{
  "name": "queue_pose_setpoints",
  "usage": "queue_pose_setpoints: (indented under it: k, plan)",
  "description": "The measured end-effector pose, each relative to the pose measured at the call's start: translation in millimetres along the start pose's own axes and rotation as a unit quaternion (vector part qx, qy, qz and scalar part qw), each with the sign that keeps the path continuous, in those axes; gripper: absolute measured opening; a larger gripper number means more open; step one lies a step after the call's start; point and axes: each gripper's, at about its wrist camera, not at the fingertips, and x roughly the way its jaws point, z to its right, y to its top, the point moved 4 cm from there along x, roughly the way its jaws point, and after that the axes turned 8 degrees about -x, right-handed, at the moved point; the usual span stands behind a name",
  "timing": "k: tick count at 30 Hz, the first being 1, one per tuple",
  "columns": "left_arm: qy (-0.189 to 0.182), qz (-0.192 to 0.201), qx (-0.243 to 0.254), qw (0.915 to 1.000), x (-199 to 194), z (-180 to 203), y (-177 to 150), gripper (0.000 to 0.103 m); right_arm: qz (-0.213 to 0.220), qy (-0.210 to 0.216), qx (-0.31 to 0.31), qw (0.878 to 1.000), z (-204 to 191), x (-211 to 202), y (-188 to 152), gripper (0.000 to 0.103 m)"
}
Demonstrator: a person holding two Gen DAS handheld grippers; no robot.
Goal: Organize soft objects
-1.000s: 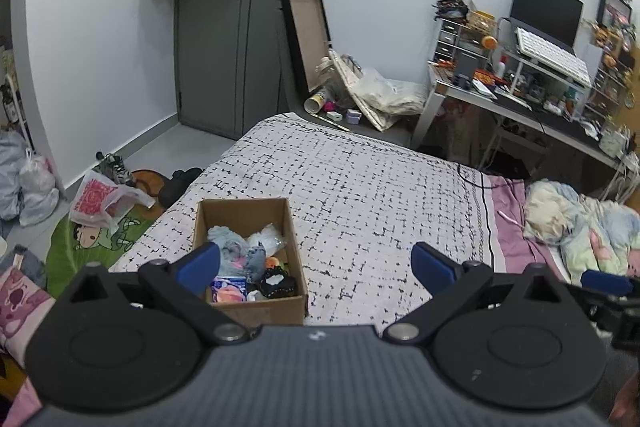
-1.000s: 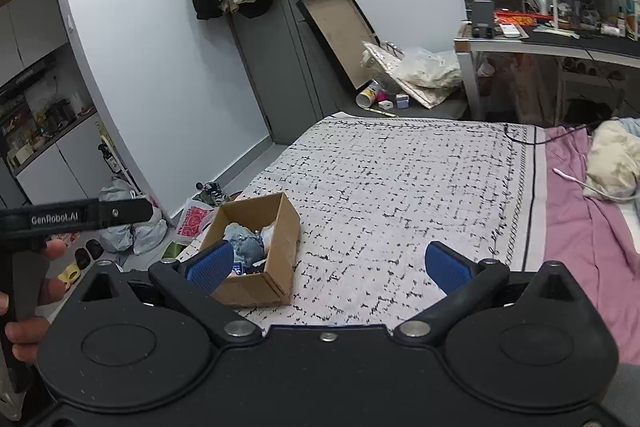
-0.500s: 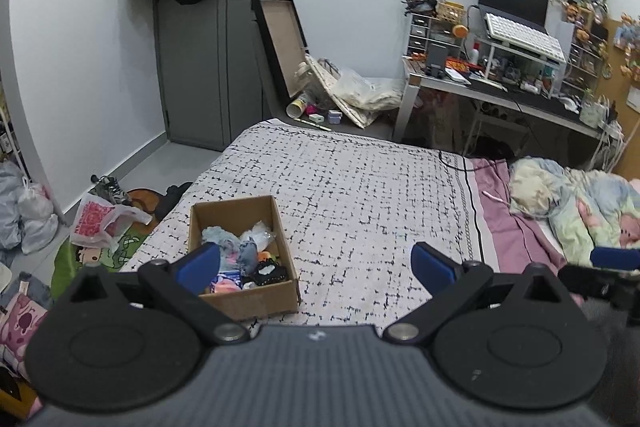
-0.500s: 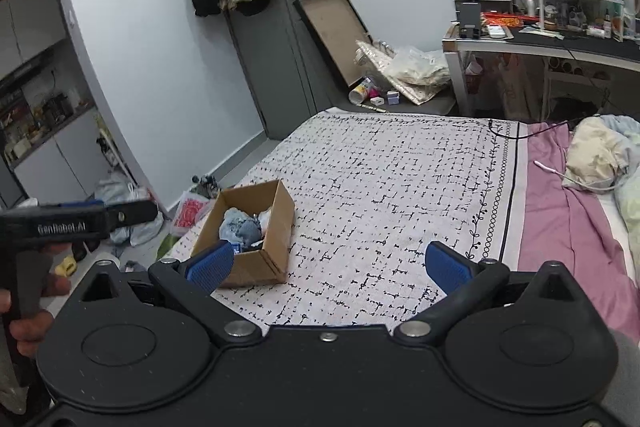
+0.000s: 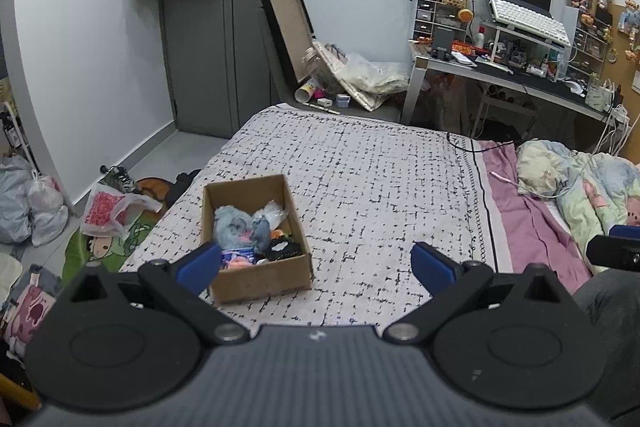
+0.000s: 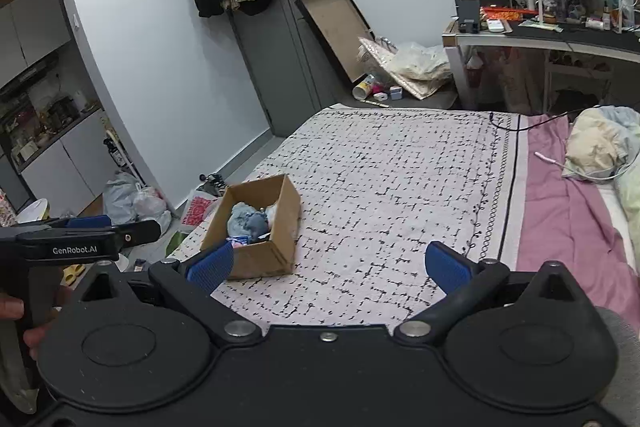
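Note:
An open cardboard box (image 5: 260,277) sits on the near left part of the bed and holds several soft objects (image 5: 248,231), light blue, grey, pink and black. It also shows in the right wrist view (image 6: 260,259). My left gripper (image 5: 316,263) is open and empty, held back above the bed's near edge, with the box beside its left finger. My right gripper (image 6: 330,263) is open and empty, also held back from the box. The left gripper's body (image 6: 76,243) shows at the left of the right wrist view.
The bed has a black-and-white patterned cover (image 5: 372,179) and a pink sheet (image 5: 532,227) with crumpled bedding (image 5: 580,183) at the right. A cluttered desk (image 5: 500,67) stands beyond. Bags (image 5: 32,203) and clutter lie on the floor at the left.
Both grippers have drawn back and risen from the box, so it looks smaller and farther away. Both stay open and empty.

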Motion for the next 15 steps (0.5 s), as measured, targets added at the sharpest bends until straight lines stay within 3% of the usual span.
queue_pose_setpoints:
  k: [15]
  plan:
    - [0.000,-0.001,-0.004,1.0000,-2.6,-6.1,0.2,0.101,-0.008,0.002,-0.005,1.000,-7.7,4.6,-4.1,0.103]
